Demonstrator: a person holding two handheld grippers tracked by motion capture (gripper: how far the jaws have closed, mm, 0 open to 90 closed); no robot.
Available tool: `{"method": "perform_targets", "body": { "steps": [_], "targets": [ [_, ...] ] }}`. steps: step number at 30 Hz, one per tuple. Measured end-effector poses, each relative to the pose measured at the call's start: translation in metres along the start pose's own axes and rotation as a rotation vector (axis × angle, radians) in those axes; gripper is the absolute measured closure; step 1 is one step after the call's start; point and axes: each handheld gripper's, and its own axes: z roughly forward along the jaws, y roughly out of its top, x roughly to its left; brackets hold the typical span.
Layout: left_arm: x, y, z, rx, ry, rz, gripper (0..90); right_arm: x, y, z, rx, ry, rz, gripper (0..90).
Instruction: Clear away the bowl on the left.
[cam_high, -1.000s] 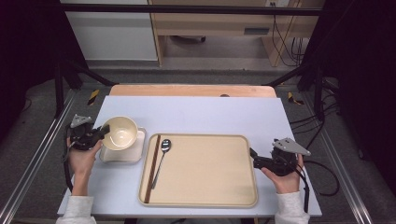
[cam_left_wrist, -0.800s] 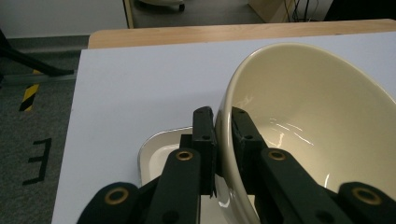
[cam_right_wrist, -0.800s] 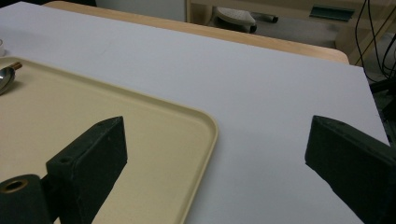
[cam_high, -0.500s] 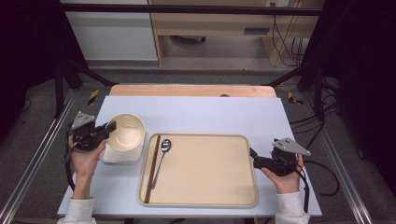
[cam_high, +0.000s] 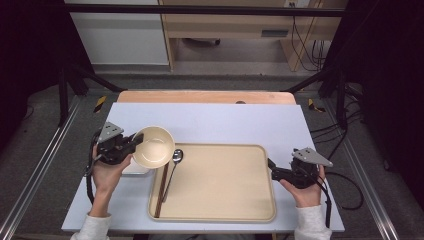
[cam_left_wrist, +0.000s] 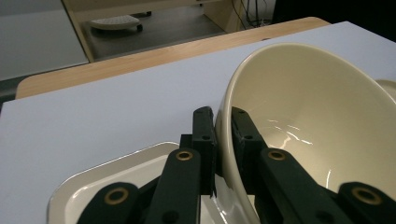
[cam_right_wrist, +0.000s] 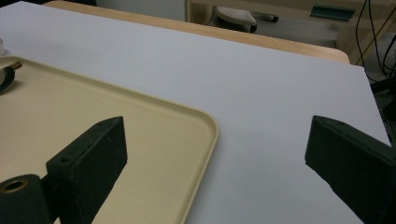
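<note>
Bowl (cam_high: 153, 146) sits pinched by its rim in the left gripper (cam_high: 131, 143); keep it level and set it gently on the tray (cam_high: 220, 212). Right gripper (cam_high: 271, 168) waits wide.

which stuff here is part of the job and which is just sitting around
In the job:
- bowl, rim pinched by the left gripper
- white dish below it
- tray, beside the bowl

Lying about:
- spoon and chopsticks on the tray
- right gripper, open, holding nothing
</note>
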Motion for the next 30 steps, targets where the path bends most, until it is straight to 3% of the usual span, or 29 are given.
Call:
{"method": "perform_targets", "body": {
  "steps": [14, 30],
  "targets": [
    [-0.034, 0.006, 0.019, 0.041, -0.054, 0.076, 82.2, 0.000, 0.001, -0.001, -0.006, 0.000, 0.001, 6.1],
    [-0.068, 0.015, 0.061, 0.066, -0.112, 0.082, 82.3, 0.000, 0.000, -0.001, -0.004, 0.002, 0.003, 6.1]
  ]
}}
